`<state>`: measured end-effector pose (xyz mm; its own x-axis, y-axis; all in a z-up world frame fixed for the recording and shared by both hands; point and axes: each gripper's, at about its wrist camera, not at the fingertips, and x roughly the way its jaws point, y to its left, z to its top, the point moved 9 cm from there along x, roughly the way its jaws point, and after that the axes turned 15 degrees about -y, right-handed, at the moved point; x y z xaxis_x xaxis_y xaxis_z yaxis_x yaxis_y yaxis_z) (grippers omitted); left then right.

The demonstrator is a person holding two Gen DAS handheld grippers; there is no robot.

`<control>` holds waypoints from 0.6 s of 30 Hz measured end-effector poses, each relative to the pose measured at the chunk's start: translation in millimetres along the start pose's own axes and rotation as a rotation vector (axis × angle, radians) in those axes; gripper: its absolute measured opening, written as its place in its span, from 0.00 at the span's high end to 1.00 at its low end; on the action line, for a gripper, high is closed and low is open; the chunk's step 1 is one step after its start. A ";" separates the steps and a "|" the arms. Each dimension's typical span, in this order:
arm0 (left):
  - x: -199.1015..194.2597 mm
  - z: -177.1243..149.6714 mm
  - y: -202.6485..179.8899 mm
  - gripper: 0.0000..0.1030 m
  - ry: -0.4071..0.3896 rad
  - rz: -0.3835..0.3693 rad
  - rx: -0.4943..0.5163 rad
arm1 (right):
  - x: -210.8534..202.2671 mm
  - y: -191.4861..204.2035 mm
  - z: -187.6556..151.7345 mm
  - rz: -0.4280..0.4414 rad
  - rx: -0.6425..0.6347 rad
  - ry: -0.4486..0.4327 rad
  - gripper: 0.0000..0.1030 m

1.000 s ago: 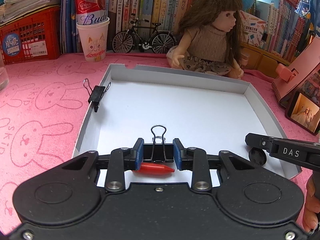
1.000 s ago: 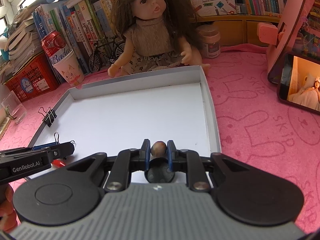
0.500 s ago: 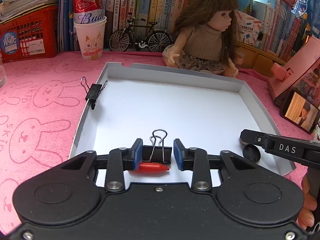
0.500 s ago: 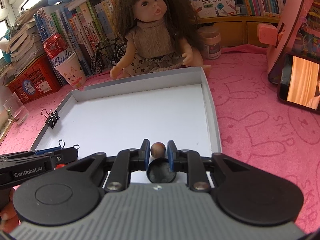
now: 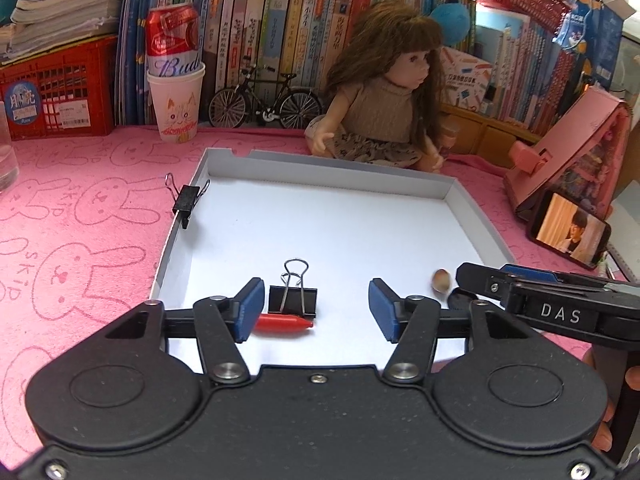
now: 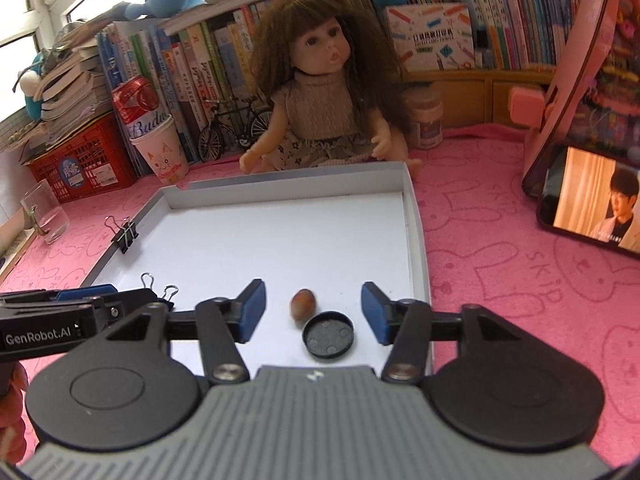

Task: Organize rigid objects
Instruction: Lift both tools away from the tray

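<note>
Pretty cluttered setup. A shallow white cardboard tray sat on the bench, which was covered in a fuzzy pink cloth with bunny outlines. Behind the tray a long-haired doll in a knitted beige top sat right up against the far wall, and next to it a tiny black model bicycle, a paper cup with a red can stuck in it, a red plastic crate, and rows of books along the back. Off to the right a phone leaned against a pink stand, its screen lit.

The left gripper had its jaws opening, blue pads apart, with a black binder clip lying flat on the tray floor between them, wire handles pointing away, nothing pressing on it. A small red pen-cap-looking thing lay just in front of the clip. A second binder clip was clamped on the tray's left wall.

The right gripper was opening too, jaws wide. Between them on the tray were a little brown nut-shaped ball and a round black plastic lid, just beside each other near the tray's right wall, neither one gripped
</note>
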<state>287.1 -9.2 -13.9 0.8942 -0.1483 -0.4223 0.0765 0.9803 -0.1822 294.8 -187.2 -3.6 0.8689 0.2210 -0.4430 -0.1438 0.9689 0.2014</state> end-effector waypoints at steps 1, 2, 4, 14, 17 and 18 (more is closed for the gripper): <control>-3.6 0.5 -1.1 0.43 -0.009 -0.003 0.001 | -2.9 1.5 0.8 0.004 -0.003 -0.006 0.26; -8.2 1.1 -2.3 0.41 -0.023 -0.006 0.003 | -6.4 2.5 1.5 0.008 -0.006 -0.015 0.23; -16.6 2.6 -4.2 0.33 -0.052 -0.011 0.006 | -13.2 4.3 3.9 0.007 -0.016 -0.035 0.19; -57.4 4.1 -15.5 0.24 -0.137 -0.041 0.025 | -45.8 14.6 8.0 0.015 -0.055 -0.098 0.12; -68.5 1.0 -17.9 0.23 -0.146 -0.054 0.023 | -55.8 16.8 7.2 0.023 -0.063 -0.116 0.10; -72.8 -0.3 -18.2 0.23 -0.150 -0.058 0.021 | -59.1 17.5 7.1 0.026 -0.064 -0.120 0.10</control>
<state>220.5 -16.4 19.8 0.9436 -0.1855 -0.2743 0.1380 0.9733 -0.1834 244.3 -184.2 32.4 0.9145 0.2351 -0.3294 -0.1937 0.9689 0.1537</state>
